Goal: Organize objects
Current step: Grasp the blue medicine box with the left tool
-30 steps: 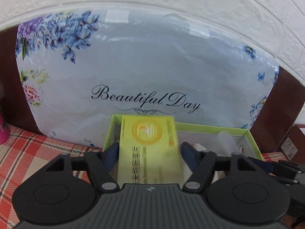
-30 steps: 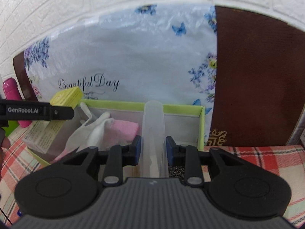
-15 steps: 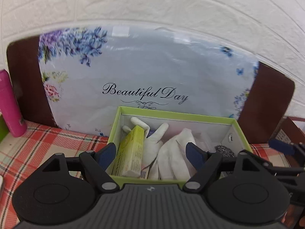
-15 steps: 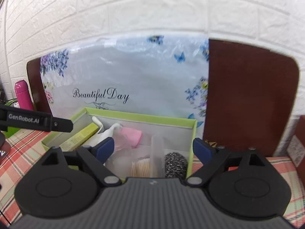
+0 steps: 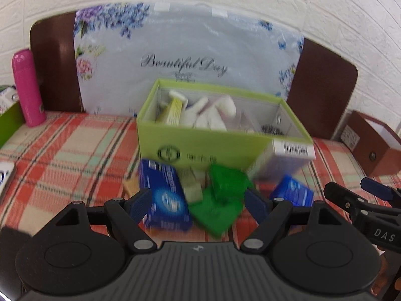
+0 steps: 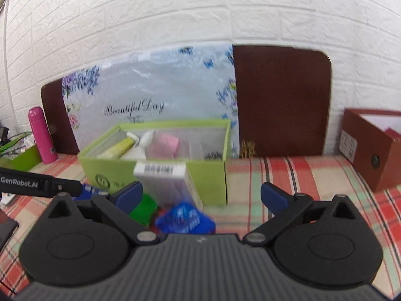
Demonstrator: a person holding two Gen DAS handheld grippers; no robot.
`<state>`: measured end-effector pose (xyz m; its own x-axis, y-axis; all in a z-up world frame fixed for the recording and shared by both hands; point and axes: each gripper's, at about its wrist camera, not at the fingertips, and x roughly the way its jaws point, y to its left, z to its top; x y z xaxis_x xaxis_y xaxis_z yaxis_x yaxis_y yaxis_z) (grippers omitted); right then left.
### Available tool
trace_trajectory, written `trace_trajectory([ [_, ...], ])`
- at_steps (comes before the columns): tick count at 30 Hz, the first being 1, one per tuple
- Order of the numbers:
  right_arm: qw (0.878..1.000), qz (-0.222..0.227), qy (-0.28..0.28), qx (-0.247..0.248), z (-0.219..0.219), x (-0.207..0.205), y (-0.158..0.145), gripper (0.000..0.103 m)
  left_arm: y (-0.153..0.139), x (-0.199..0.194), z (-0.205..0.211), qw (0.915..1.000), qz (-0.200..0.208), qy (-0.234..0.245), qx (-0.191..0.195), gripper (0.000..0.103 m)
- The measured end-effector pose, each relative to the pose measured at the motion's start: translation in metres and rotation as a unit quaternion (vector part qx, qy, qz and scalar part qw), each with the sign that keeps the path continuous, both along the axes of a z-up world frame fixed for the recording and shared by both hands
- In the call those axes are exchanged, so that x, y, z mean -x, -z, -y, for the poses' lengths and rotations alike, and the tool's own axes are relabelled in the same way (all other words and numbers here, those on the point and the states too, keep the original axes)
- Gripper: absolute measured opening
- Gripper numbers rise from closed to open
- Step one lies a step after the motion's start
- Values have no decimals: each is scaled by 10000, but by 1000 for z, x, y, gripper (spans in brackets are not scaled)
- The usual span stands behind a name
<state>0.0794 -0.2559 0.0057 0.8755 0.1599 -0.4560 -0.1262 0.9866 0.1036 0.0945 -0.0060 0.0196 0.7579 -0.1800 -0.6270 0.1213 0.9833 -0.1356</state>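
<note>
With both tools gaping wide and holding nothing, the blue box (image 5: pixel 164 195) lies on the tabletop (image 5: pixel 62 150) before the green box (image 5: pixel 200 148), nearest the left tool (image 5: pixel 198 204), long axis pointing away.

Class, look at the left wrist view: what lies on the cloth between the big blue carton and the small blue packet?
Green plastic packets fill that stretch between the big blue carton and small blue packet, seen in the left wrist view.
</note>
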Motion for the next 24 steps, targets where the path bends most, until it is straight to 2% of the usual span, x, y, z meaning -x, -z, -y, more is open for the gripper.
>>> trace_trajectory([
  [6, 9989, -458, 114, -1, 4, 38, 38, 102, 34, 30, -2, 9991, -340, 125, 241, 83],
  [10, 9968, -748, 187, 232, -1, 53, 64, 102, 48, 40, -7, 9987, -413, 13, 299, 83],
  [13, 9951, -865, 169, 441, -8, 56, 76, 100, 47, 38, -15, 9989, -332, -178, 289, 83],
  [16, 9939, -947, 207, 526, -10, 49, 82, 90, 44, 28, -23, 9987, -175, -365, 322, 83],
  [19, 9935, -952, 242, 580, -11, 44, 82, 77, 42, 9, -33, 9972, -140, -522, 516, 83],
  [21, 9936, -938, 171, 601, -12, 45, 82, 49, 42, -5, -38, 9955, -153, -639, 686, 83],
  [23, 9940, -940, 102, 543, -12, 46, 80, 35, 43, -17, -40, 9942, -190, -695, 795, 83],
  [24, 9940, -937, 91, 560, -12, 47, 80, 34, 43, -22, -40, 9939, -197, -700, 831, 79],
])
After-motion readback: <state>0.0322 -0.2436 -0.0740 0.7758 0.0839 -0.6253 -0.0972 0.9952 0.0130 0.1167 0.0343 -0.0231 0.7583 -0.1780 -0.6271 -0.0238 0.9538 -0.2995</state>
